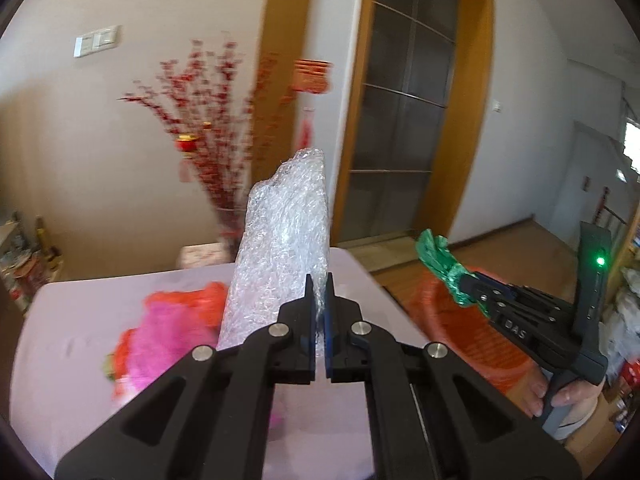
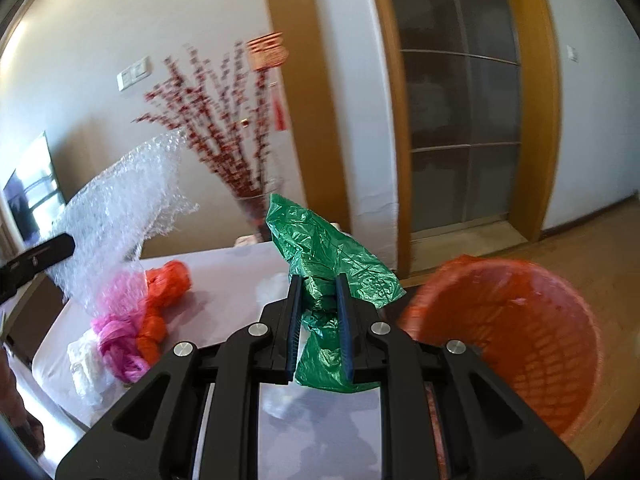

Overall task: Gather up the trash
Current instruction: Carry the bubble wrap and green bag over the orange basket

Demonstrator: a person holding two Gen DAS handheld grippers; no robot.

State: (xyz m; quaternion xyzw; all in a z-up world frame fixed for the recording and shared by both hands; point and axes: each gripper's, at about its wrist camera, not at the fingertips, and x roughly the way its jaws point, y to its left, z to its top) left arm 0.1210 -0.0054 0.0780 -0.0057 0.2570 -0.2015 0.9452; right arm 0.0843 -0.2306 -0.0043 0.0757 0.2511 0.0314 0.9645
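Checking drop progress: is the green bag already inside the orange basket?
No. The green bag is clamped in the right gripper, beside the orange basket, not inside.

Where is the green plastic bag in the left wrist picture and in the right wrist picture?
Left wrist view: the green plastic bag is at the right, small, sticking out of the right gripper, in front of the orange basket.
Right wrist view: the bag is in the centre, pinched between the gripper's fingers.
Shared landmark: the orange basket, and the red blossom branches by the wall.
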